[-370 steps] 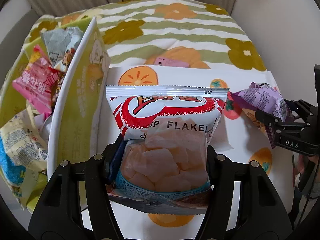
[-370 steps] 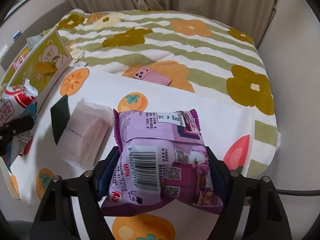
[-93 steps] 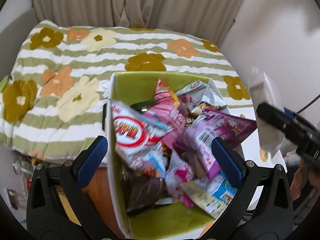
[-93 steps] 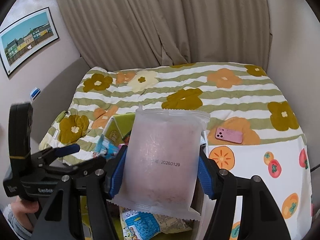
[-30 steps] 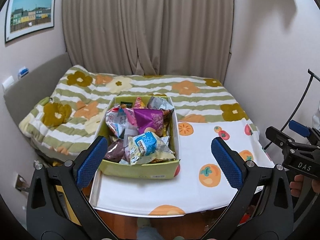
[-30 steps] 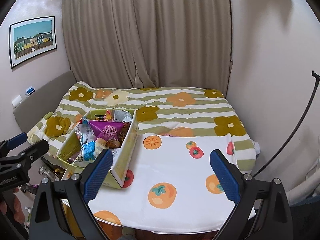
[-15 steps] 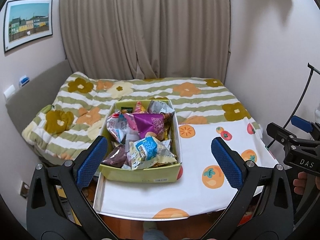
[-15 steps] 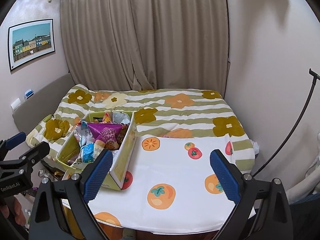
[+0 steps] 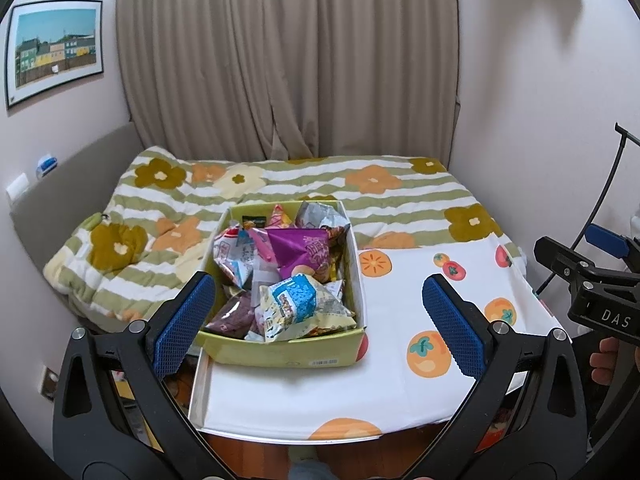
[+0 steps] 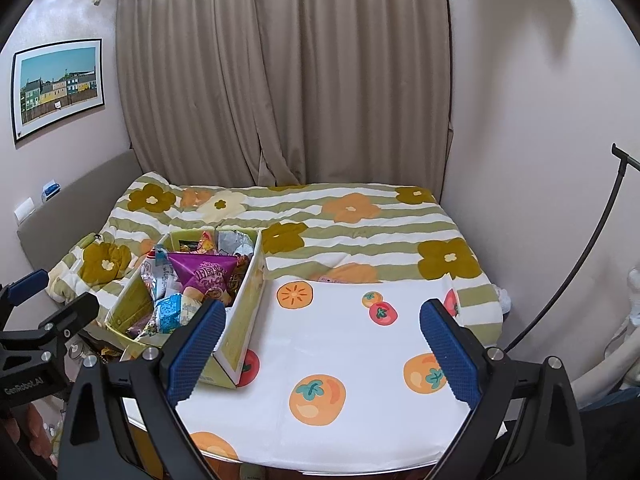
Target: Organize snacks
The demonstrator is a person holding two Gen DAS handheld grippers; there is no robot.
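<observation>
A yellow-green box [image 9: 288, 350] stands on the left part of the table and holds several snack bags, among them a purple bag [image 9: 300, 248] and a blue-and-white bag [image 9: 292, 304]. The box also shows in the right wrist view [image 10: 244, 320], with the purple bag [image 10: 204, 274] on top. My left gripper [image 9: 320, 320] is open and empty, held back and above the table's near edge. My right gripper [image 10: 320, 340] is open and empty, also pulled back above the table. Each gripper shows at the edge of the other's view.
The table wears a white cloth with orange fruit prints [image 9: 400, 380]. Behind it lies a bed with a green-striped flower quilt [image 9: 400, 196]. A pink phone [image 10: 332, 279] lies at the quilt's edge. Curtains and walls close the back; a black cable [image 10: 580, 260] hangs at right.
Both grippers have drawn slightly further back and up, so the box and table look a little smaller. Nothing on the table has moved.
</observation>
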